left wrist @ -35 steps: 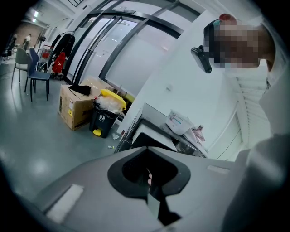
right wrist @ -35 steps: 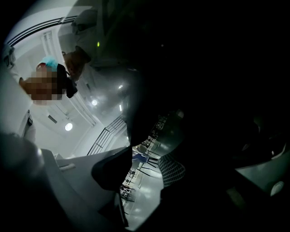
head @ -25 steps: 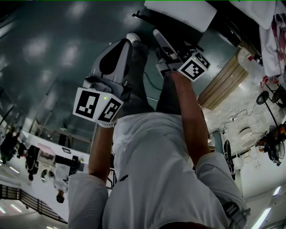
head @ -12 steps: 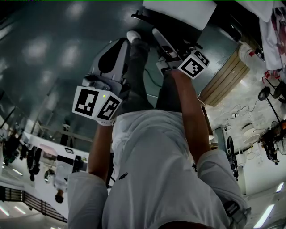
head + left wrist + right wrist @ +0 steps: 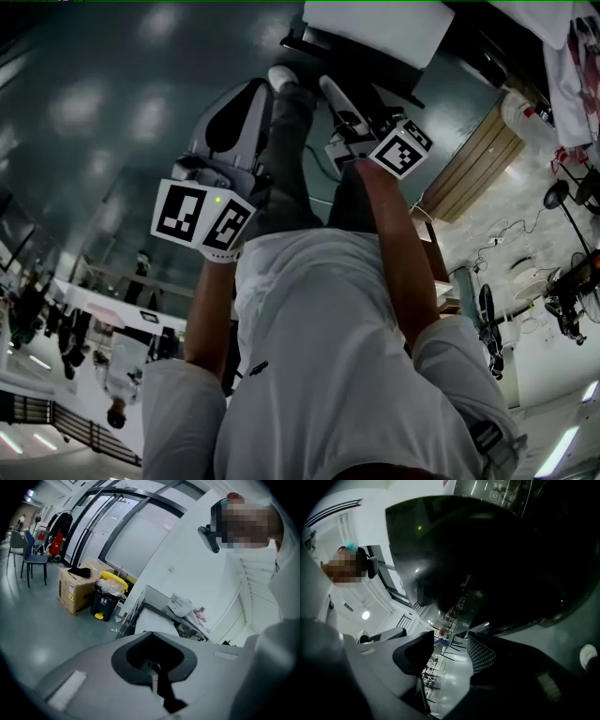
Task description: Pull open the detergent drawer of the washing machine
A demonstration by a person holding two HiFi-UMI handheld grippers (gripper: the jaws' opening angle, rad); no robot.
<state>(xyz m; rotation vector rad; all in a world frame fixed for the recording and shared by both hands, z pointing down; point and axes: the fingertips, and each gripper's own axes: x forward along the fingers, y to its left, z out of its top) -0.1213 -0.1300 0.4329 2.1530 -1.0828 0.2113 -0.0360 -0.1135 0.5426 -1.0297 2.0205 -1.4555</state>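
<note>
1. Detergent drawer can't be picked out in any view. Of the washing machine (image 5: 487, 564) only a dark, glossy round door shows, in the right gripper view.
2. Head view: a person (image 5: 328, 356) in a white shirt, seen from above, w/ both arms stretched fwd over a glossy grey floor (image 5: 103, 112). The left gripper (image 5: 255, 94), grey w/ a black-and-white marker cube at its near end, is at left. The right gripper (image 5: 349, 98), also w/ a marker cube, is just beside it at right. The person's dark trouser legs lie btwn the two.
3. Left gripper view: the grey fingers (image 5: 93, 677) are clenched together and hold nothing. Their black pads meet along a seam. Beyond them on the floor stands a cardboard box (image 5: 75, 590), w/ a black bin (image 5: 106, 603) lined in yellow just beside it. A blue chair (image 5: 33, 560) is at far left, and tall glass wall panels (image 5: 126, 531) run behind. The person's white sleeve fills the right edge.
4. Right gripper view: the fingers (image 5: 412, 656) are released, have just been opening, and have nothing btwn them. One is grey at left. The other is dark at right w/ a mesh-patterned pad (image 5: 483, 653). The washer's door bulges just above and beyond the tips, not touching them.
</note>
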